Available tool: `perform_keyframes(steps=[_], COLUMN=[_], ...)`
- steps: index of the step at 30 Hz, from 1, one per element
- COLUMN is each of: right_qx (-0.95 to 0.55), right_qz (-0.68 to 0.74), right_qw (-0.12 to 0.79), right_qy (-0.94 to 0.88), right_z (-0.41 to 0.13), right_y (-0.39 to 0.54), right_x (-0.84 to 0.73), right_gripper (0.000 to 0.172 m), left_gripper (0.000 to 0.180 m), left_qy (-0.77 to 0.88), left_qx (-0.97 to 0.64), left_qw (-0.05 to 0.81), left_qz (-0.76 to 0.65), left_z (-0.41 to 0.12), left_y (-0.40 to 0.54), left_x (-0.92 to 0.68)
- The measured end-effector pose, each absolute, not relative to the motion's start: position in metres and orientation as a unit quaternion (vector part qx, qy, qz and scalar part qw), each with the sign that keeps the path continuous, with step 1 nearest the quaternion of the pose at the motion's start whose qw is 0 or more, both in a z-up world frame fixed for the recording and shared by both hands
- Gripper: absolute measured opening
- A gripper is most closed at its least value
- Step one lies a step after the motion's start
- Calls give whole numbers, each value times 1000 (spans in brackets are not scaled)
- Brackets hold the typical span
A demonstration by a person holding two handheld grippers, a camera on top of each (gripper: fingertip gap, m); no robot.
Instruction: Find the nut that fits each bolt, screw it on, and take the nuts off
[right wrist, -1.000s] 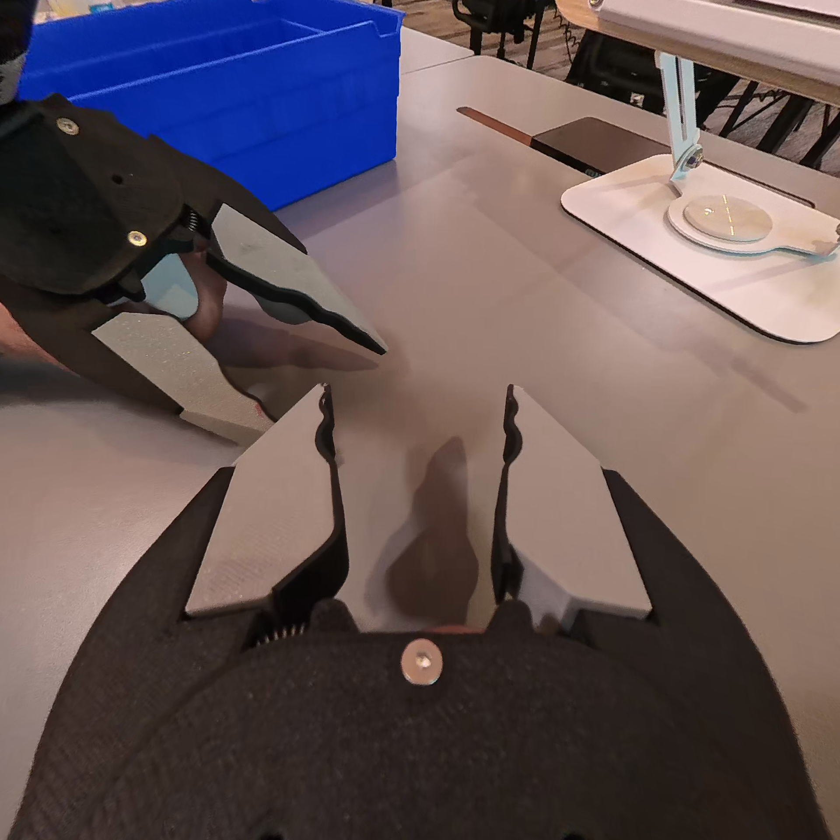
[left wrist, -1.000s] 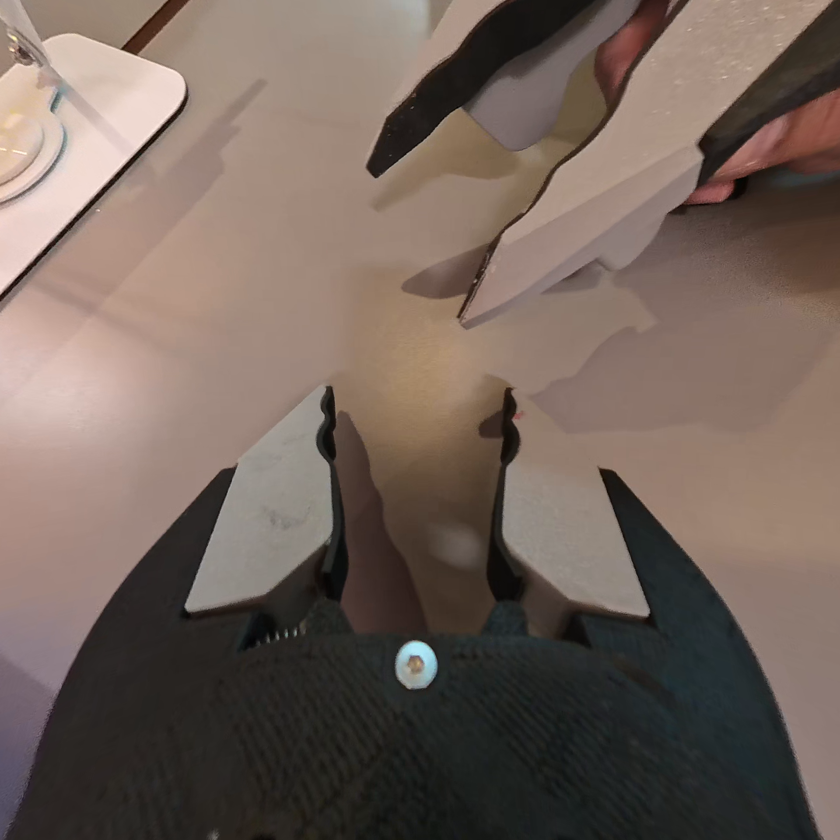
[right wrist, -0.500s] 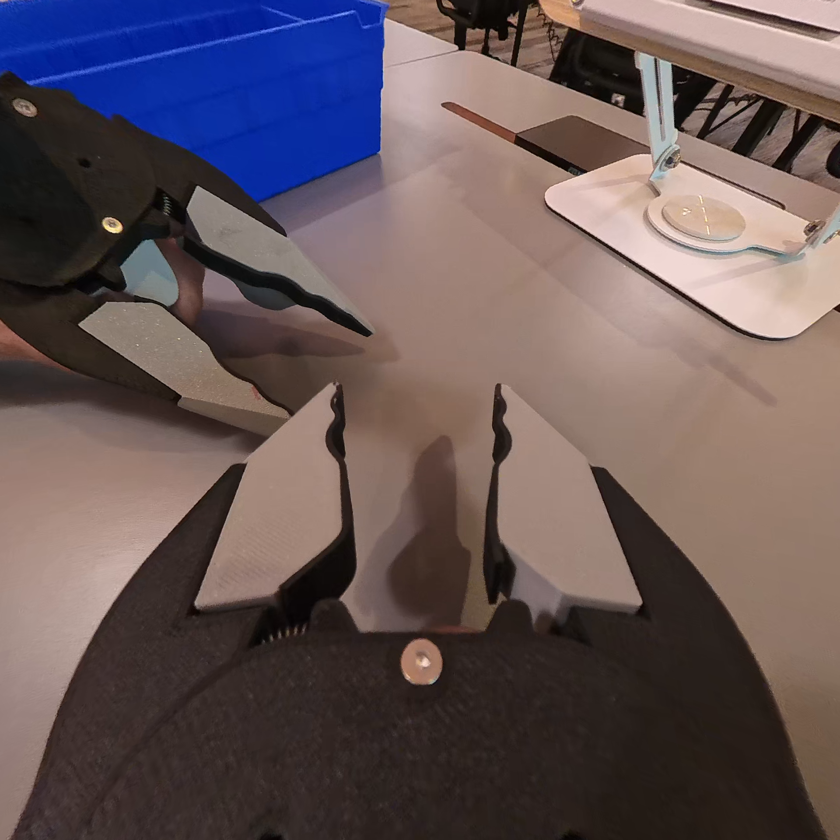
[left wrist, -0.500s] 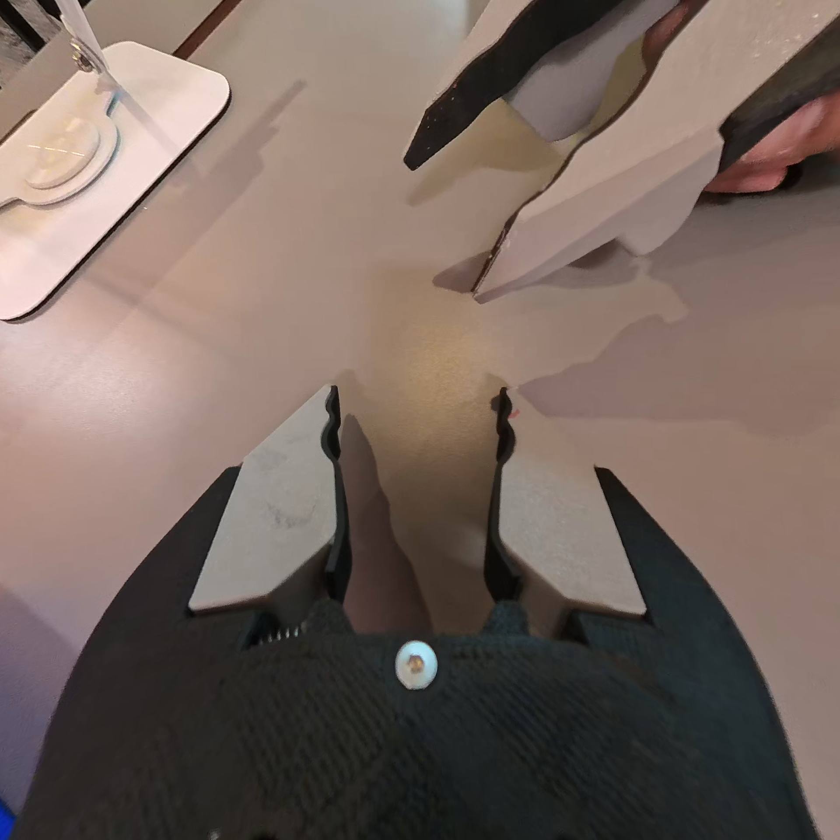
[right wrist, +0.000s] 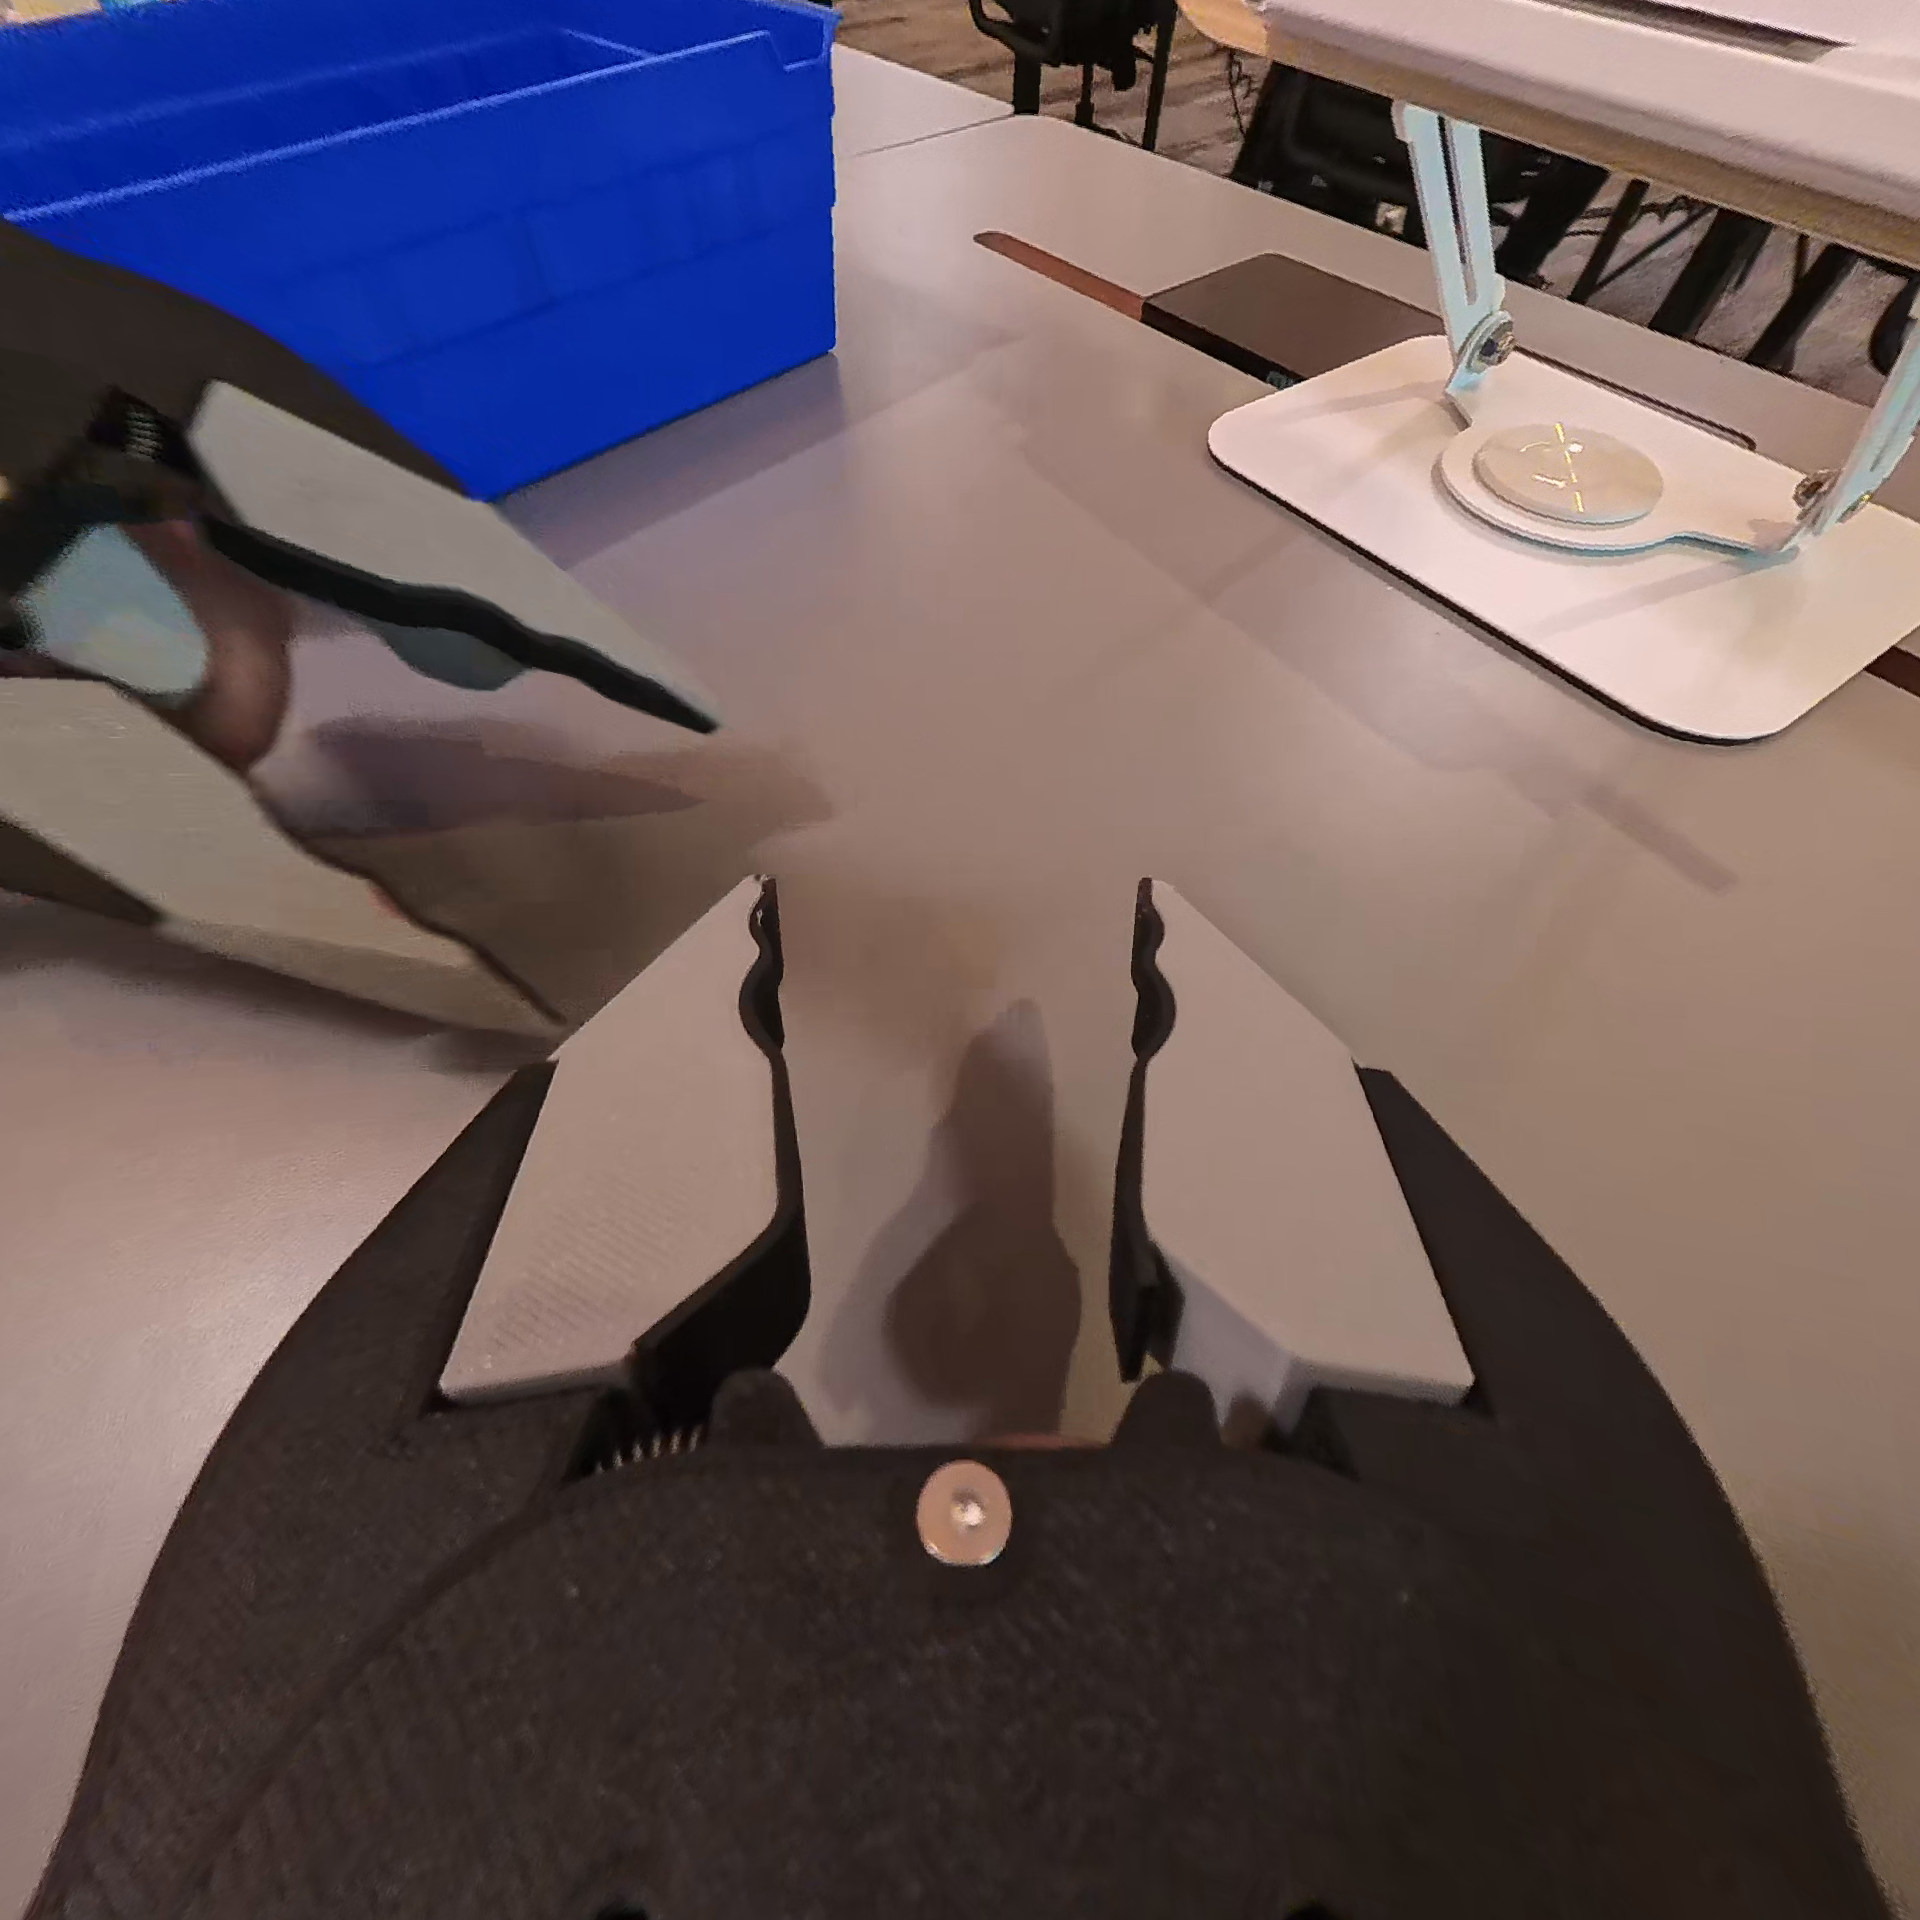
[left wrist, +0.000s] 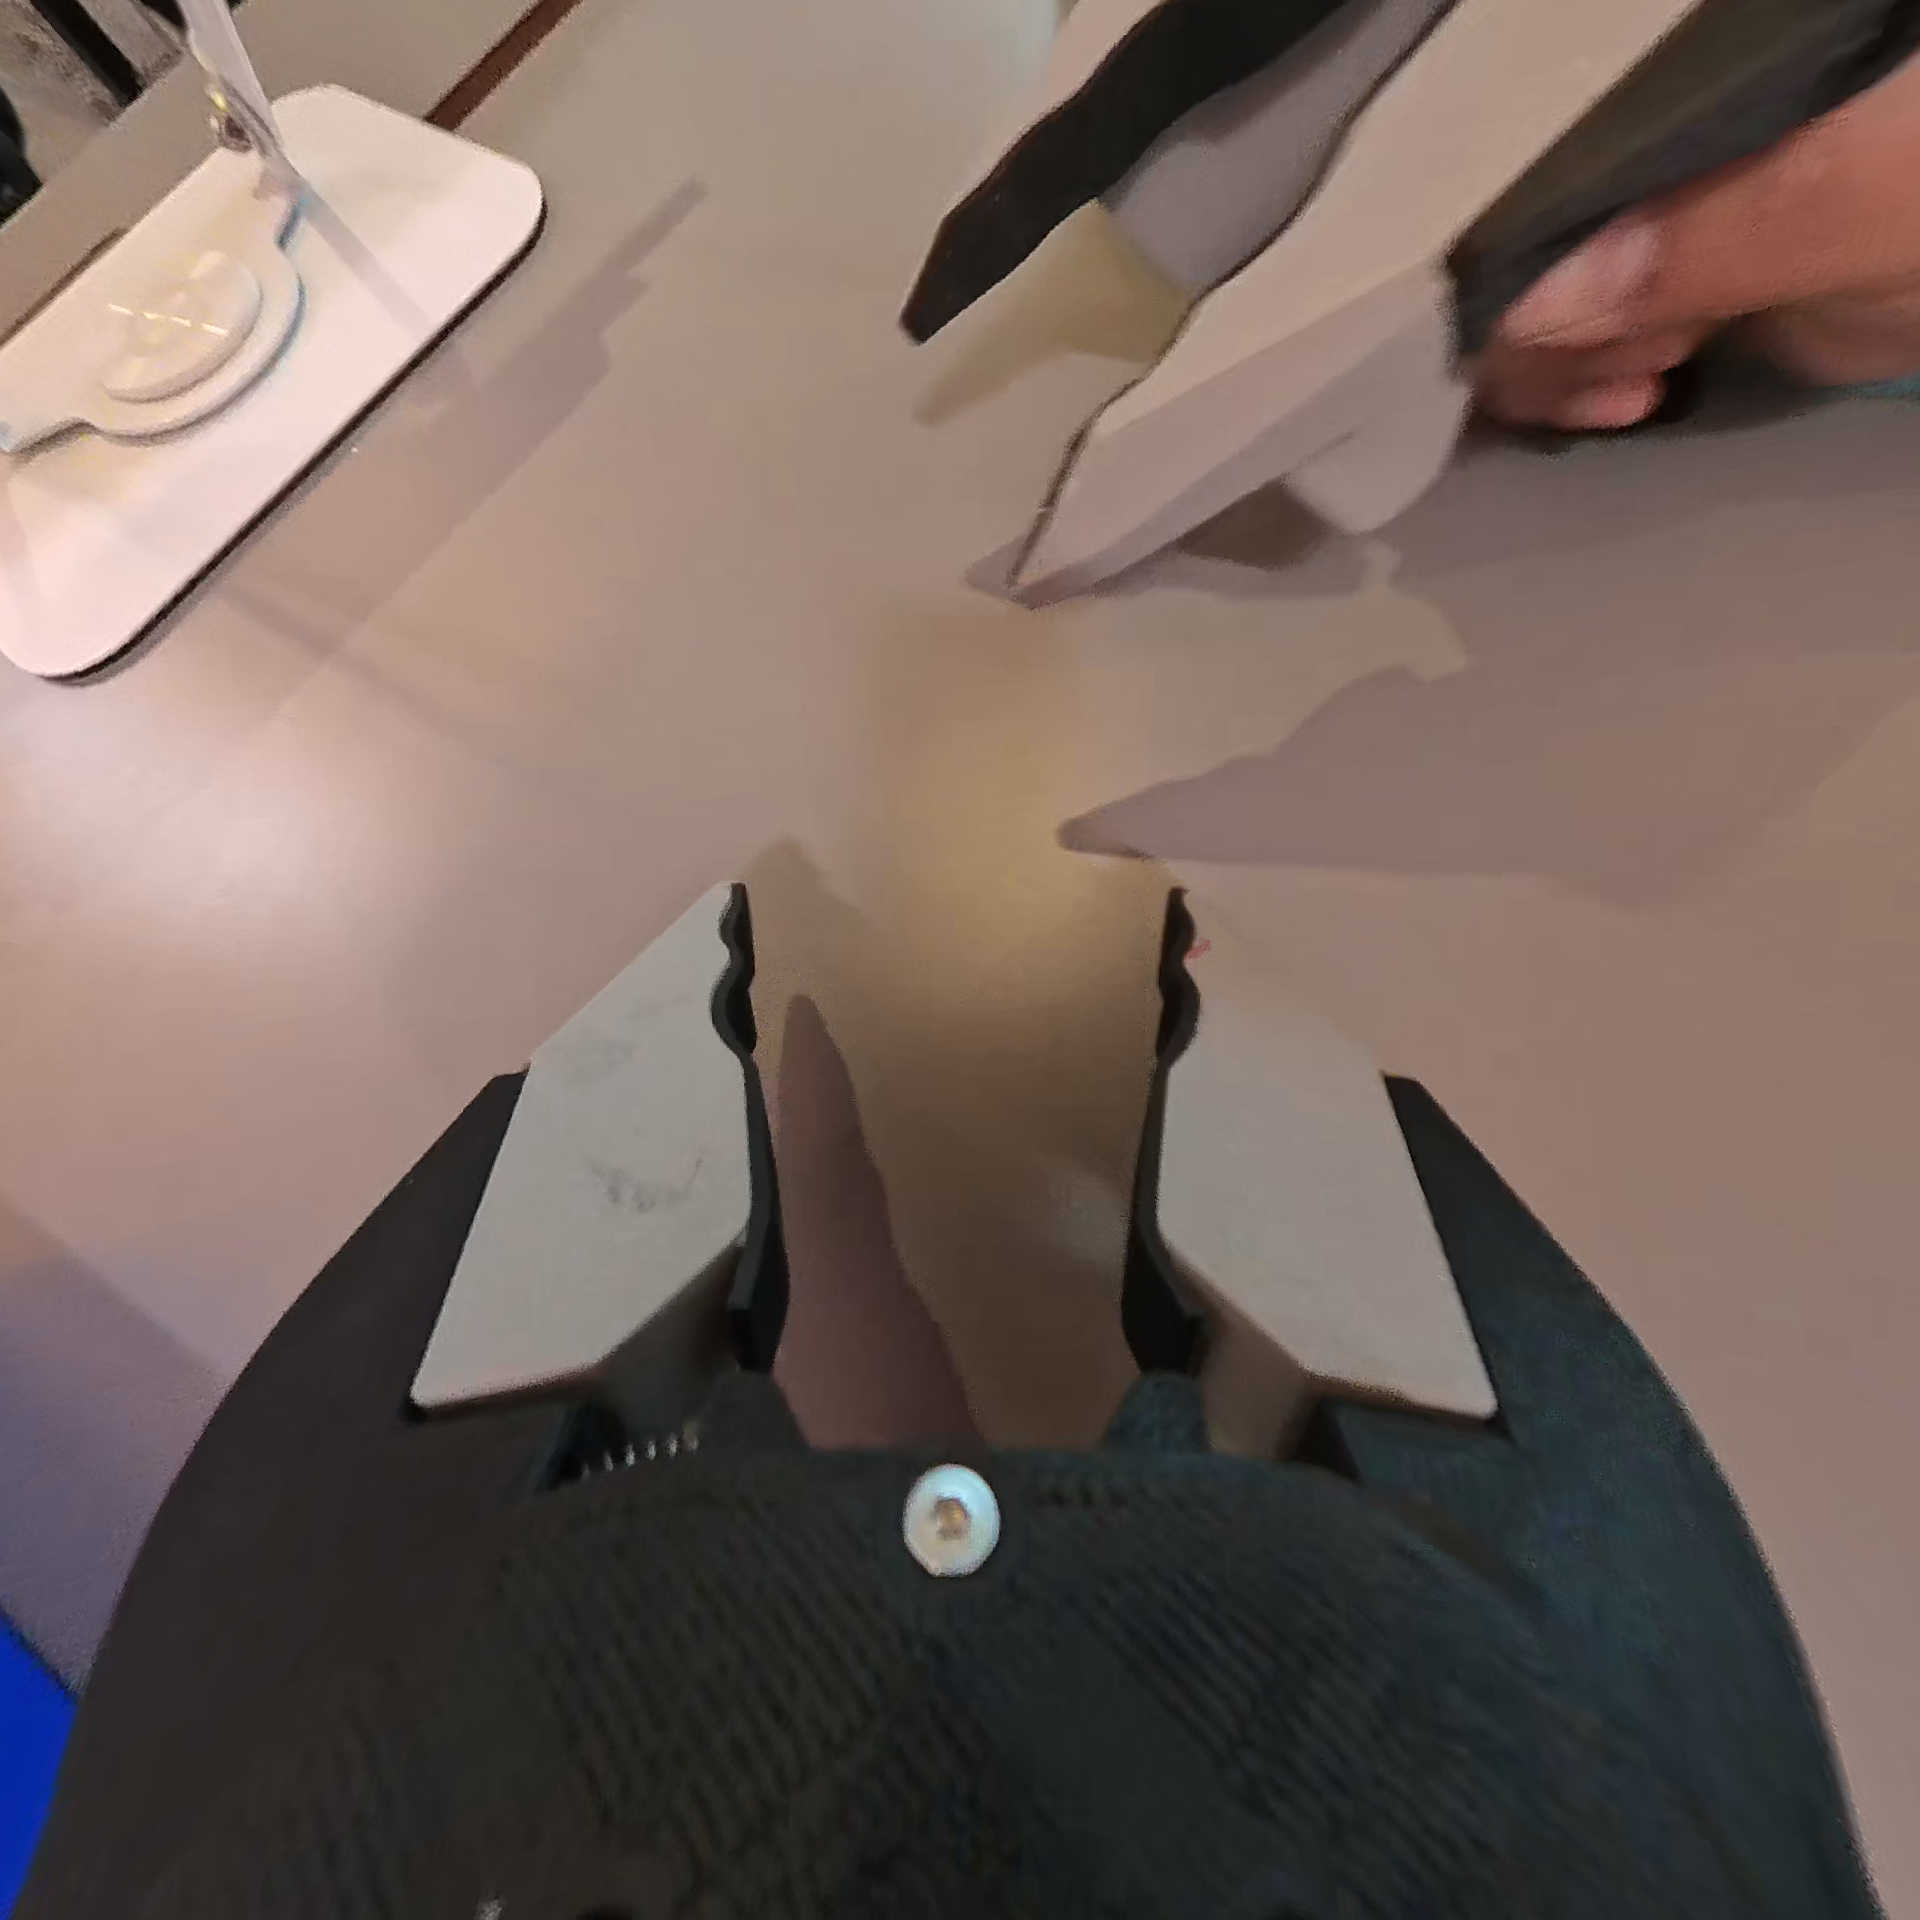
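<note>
Since a second ago your left gripper has swung left, bringing more of the white flat-based stand into its view, and your right gripper has turned so the stand sits farther right. Both hover over the grey tabletop, tips near each other, jaws wide apart with only bare table between them. The blue plastic bin stands behind. No bolt or nut shows in either view.
</note>
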State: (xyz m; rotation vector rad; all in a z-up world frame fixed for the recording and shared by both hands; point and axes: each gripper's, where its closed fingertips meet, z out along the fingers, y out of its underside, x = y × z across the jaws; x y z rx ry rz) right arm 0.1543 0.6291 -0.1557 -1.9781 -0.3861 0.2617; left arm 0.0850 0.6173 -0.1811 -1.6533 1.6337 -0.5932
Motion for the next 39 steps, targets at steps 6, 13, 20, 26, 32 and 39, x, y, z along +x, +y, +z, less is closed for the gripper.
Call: perform_keyframes(steps=[6, 13, 20, 26, 32, 39], right_qx=[-831, -833, -834, -838, -841, -843], right_qz=[115, 106, 98, 101, 98, 93], right_qw=[518, 515, 516, 513, 508, 503], right_qy=[-165, -174, -172, -157, -158, -168], right_z=[-158, -160, -160, -161, -163, -165], right_y=[630, 631, 630, 631, 630, 629], right_x=[153, 150, 151, 155, 156, 154], right_gripper=[65, 64, 63, 61, 58, 57], left_gripper=[73, 74, 61, 53, 6, 0], left_qy=[630, 552, 488, 508, 547, 518], left_qx=[-636, -755, -837, -842, -826, -832], left_qw=[355, 343, 213, 148, 132, 186], left_qz=[-270, -92, -126, -108, -39, -74], left_z=[-137, -83, -152, -192, -199, -170], left_y=[580, 713, 785, 785, 789, 798], left_x=[23, -121, -163, -154, -165, -159])
